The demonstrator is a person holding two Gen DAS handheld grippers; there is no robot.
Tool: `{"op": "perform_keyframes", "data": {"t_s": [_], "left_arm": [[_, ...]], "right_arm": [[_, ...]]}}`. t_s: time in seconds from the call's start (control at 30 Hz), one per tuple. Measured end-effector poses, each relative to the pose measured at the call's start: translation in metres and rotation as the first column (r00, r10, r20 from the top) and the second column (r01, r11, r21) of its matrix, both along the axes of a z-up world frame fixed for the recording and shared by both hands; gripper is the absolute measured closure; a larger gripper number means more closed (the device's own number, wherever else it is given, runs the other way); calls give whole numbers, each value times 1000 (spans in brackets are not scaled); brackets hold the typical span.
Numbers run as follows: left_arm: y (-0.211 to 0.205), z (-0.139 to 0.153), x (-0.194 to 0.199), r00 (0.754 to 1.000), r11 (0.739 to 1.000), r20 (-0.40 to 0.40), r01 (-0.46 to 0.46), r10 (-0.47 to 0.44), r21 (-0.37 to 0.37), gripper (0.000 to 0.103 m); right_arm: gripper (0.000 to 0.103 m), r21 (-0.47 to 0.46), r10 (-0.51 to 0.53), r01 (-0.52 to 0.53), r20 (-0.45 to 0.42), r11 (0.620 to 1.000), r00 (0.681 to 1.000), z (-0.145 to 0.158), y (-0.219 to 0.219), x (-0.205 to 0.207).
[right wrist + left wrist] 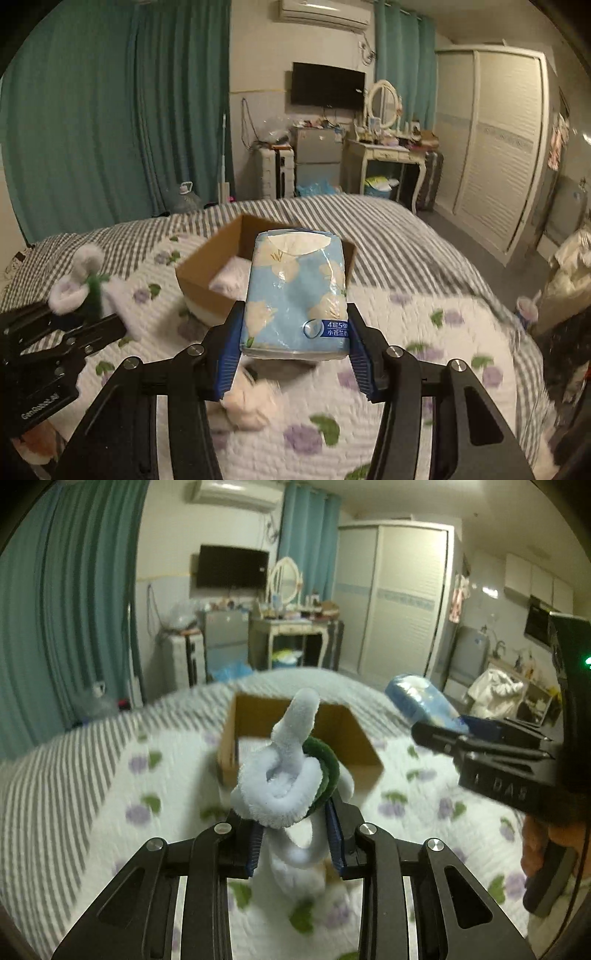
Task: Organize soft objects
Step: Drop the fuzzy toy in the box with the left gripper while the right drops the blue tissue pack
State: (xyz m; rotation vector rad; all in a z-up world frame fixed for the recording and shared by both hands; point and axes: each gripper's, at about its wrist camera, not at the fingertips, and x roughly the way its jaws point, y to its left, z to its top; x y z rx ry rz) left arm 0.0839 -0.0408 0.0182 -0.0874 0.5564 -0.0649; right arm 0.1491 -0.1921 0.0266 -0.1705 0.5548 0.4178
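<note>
A bedroom: teal curtains, a wall television, a dressing table with an oval mirror, a tall white wardrobe. I work over the bed (424,332), spread with a quilt of purple flowers and green leaves over grey stripes.

My left gripper (295,843) is pinching a fuzzy chenille flower (284,775), pale blue loops wound with a dark green stem, held up above the quilt. My right gripper (293,347) is pressed onto a tissue pack (297,291), blue wrapper printed with cream flowers, gripped by its sides and standing upright between the blue pads. Both loads hang in the air on the near side of the cardboard box (207,291), which sits open on the quilt ahead of me.

As I judge it, the sorting is partway along. The box already holds one pale, soft-looking bundle (231,277) against its left wall; what it is I cannot tell. These two items are lifted but not yet dropped in. A cream fluffy thing (249,404) lies on the quilt just under my right gripper, and a pale flat piece (123,310) lies beyond the left gripper, so at least those look left to collect afterwards.
</note>
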Motion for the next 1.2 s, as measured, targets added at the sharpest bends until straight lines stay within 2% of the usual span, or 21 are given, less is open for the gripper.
{"op": "perform_keyframes", "data": {"t_s": [0.17, 0.27, 0.5, 0.63, 0.77, 0.9, 1.0, 1.03, 1.1, 1.13, 1.17, 1.2], "left_arm": [[7, 14, 38, 1000, 1000, 25, 0, 0, 20, 74], [13, 20, 68, 999, 999, 40, -8, 7, 43, 74], [18, 10, 130, 999, 998, 35, 4, -7, 66, 74], [20, -13, 161, 1000, 998, -9, 1, -1, 57, 74], [16, -39, 185, 999, 997, -50, 9, -5, 81, 74], [16, -56, 199, 995, 997, -96, 18, -10, 81, 74], [14, -64, 201, 993, 996, -118, 20, -10, 90, 72], [13, -66, 201, 993, 995, -122, 18, -6, 98, 68], [9, -68, 199, 992, 994, -127, 17, -2, 112, 67], [7, -68, 197, 992, 991, -130, 9, 8, 131, 56], [5, -67, 196, 992, 990, -128, 3, 15, 142, 40], [3, -63, 192, 994, 988, -110, -5, 22, 153, 33]], "right_arm": [[52, 20, 22, -23, 37, 1000, 999, 29, 21, 27], [52, -6, 21, -21, 63, 1000, 998, 38, 32, 47], [52, 30, -2, 0, 69, 1000, 998, 36, 39, 103], [52, 66, -16, 14, 27, 998, 999, 18, 40, 140], [52, 59, -23, 26, -44, 998, 999, -19, 37, 174], [52, 31, -25, 29, -121, 999, 992, -59, 34, 192], [52, 13, -30, 33, -151, 999, 988, -79, 32, 196], [52, 16, -29, 32, -158, 999, 987, -81, 31, 197], [51, 30, -29, 34, -166, 999, 986, -81, 25, 197], [48, 39, -29, 36, -166, 999, 986, -79, 23, 197], [38, 51, -41, 49, -155, 998, 987, -75, 19, 195], [31, 58, -55, 64, -142, 996, 988, -70, 16, 194]]}}
